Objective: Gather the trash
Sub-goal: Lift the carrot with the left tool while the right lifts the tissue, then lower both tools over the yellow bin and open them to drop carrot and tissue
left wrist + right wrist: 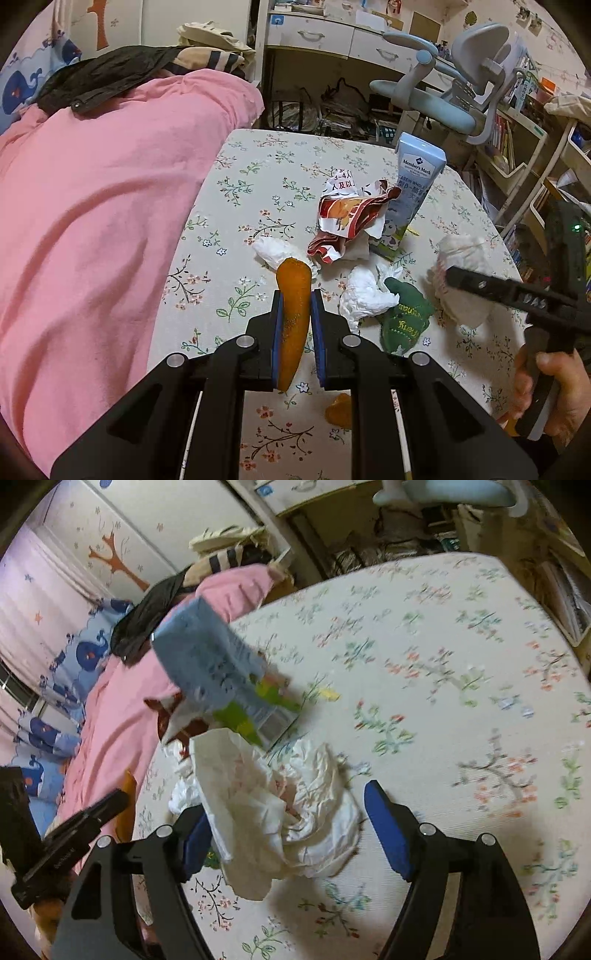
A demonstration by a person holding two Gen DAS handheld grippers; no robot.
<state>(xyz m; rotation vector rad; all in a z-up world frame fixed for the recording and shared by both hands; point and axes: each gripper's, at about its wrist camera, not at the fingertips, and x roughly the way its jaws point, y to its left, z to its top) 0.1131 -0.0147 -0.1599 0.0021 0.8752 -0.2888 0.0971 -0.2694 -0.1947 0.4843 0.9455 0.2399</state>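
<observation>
My left gripper (295,299) is shut on an orange felt carrot piece (292,321) and holds it above the floral table (258,177). My right gripper (288,812) is open around a crumpled white tissue wad (280,805), which also shows in the left wrist view (461,280). The wad lies between the blue pads, not squeezed. Other trash on the table: a crumpled red and white wrapper (347,221), a blue milk carton (410,188), two smaller white tissues (364,295) (273,251).
A green felt piece (404,317) and a small orange felt piece (340,408) lie near the tissues. A pink blanket (96,221) covers the bed on the left. A blue desk chair (443,92) and shelves stand beyond the table.
</observation>
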